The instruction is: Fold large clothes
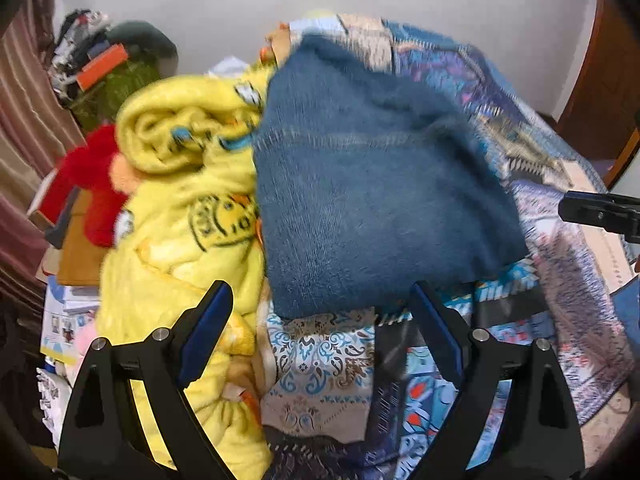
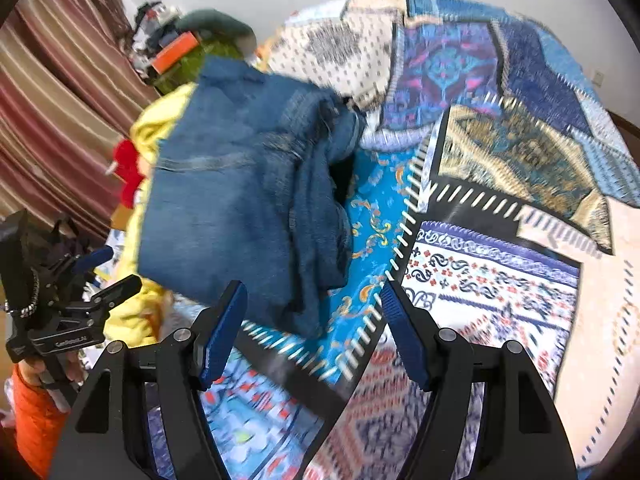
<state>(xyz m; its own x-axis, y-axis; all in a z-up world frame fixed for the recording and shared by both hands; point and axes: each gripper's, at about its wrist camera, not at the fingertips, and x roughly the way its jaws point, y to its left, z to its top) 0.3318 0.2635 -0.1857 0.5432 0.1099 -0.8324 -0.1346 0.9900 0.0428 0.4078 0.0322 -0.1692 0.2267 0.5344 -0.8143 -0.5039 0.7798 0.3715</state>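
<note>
Round dark printed emblem with lettering on the yellow blanket point(image 1: 188, 184), too blurred to read; small pale lettering on the body of the left gripper point(image 2: 104, 280), too small and soft to make out

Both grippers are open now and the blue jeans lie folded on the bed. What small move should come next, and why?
Probably draw both grippers back: the left gripper and the right gripper stand open with nothing between them, and the blue jeans lie folded on the patterned bedspread.
</note>
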